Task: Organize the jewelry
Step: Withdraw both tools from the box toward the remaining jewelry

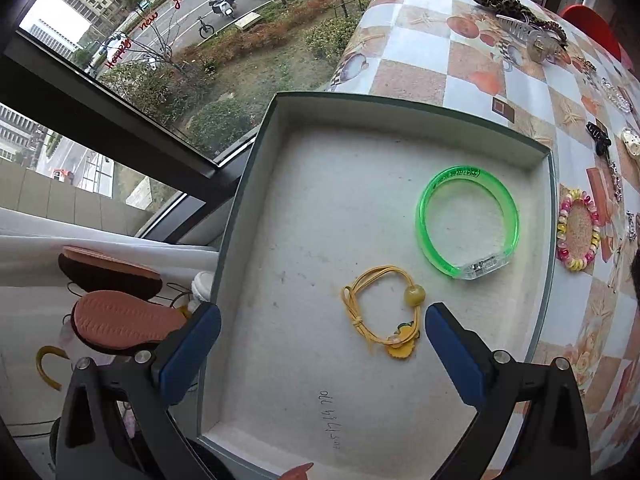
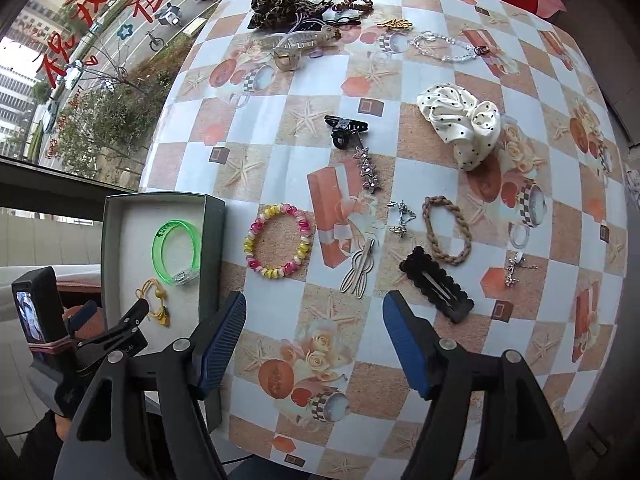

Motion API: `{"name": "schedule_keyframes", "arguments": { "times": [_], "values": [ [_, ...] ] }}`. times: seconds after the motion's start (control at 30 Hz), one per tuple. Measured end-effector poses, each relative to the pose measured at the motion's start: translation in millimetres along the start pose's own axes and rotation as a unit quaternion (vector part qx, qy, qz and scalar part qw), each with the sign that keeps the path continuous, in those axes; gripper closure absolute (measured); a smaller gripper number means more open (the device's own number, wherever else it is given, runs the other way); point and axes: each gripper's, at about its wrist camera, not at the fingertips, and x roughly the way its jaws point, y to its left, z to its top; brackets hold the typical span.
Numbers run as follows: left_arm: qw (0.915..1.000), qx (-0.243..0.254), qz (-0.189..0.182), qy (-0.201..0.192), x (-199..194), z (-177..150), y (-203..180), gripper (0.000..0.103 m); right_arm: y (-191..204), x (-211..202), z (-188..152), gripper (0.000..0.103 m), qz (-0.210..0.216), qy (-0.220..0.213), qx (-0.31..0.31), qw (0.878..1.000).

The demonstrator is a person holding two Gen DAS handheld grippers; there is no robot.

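With the yellow cord bracelet (image 1: pixel 382 316) and the green bangle (image 1: pixel 468 222) already lying flat in the box (image 1: pixel 256 184) at the counter's (image 2: pixel 320 80) left edge, the step in hand looks like fetching the next loose piece. The left gripper (image 1: pixel 322 350) hangs spread wide above the box floor, holding nothing, the cord bracelet lying free between its blue pads. The right gripper (image 2: pixel 314 344) is released too, its jaws well apart over bare patterned cloth, nothing between them. Nearest ahead of it are the pink-and-yellow bead bracelet (image 2: pixel 277 240), just beside the box wall, a pale hair fork (image 2: pixel 358 270) and a black snap clip (image 2: pixel 436 282). I would come straight down over the bead bracelet so the pads straddle one side of the ring, then pinch gently, since beads on elastic are likely to roll or spring away. Setting it in the bare near part of the box should keep the pieces from tangling.

The box's near wall is cut off by the left gripper's frame, the far pile beneath the leopard scrunchie (image 2: pixel 280 2) is too jumbled to sort out, and the small silver pieces at the counter's right are blurred
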Motion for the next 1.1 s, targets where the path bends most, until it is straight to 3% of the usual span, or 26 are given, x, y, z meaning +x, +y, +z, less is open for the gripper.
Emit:
{"name": "schedule_keyframes", "arguments": {
  "times": [0.63, 0.7, 0.87, 1.1],
  "values": [
    [0.999, 0.026, -0.026, -0.023, -39, 13, -36, 0.0, -32, -15, 8, 0.016, 0.036, -0.024, 0.022, 0.999],
    [0.9987, 0.034, -0.029, -0.025, -43, 15, -43, 0.0, -37, -16, 9, 0.0, 0.04, -0.031, 0.028, 0.998],
    [0.9975, 0.057, -0.027, -0.032, -51, 15, -57, 0.0, -46, -18, 8, 0.0, 0.053, -0.058, 0.037, 0.996],
    [0.9968, 0.071, -0.021, -0.029, -54, 14, -73, 0.0, -61, -7, 9, 0.0, 0.067, -0.021, 0.052, 0.996]
  ]
}}
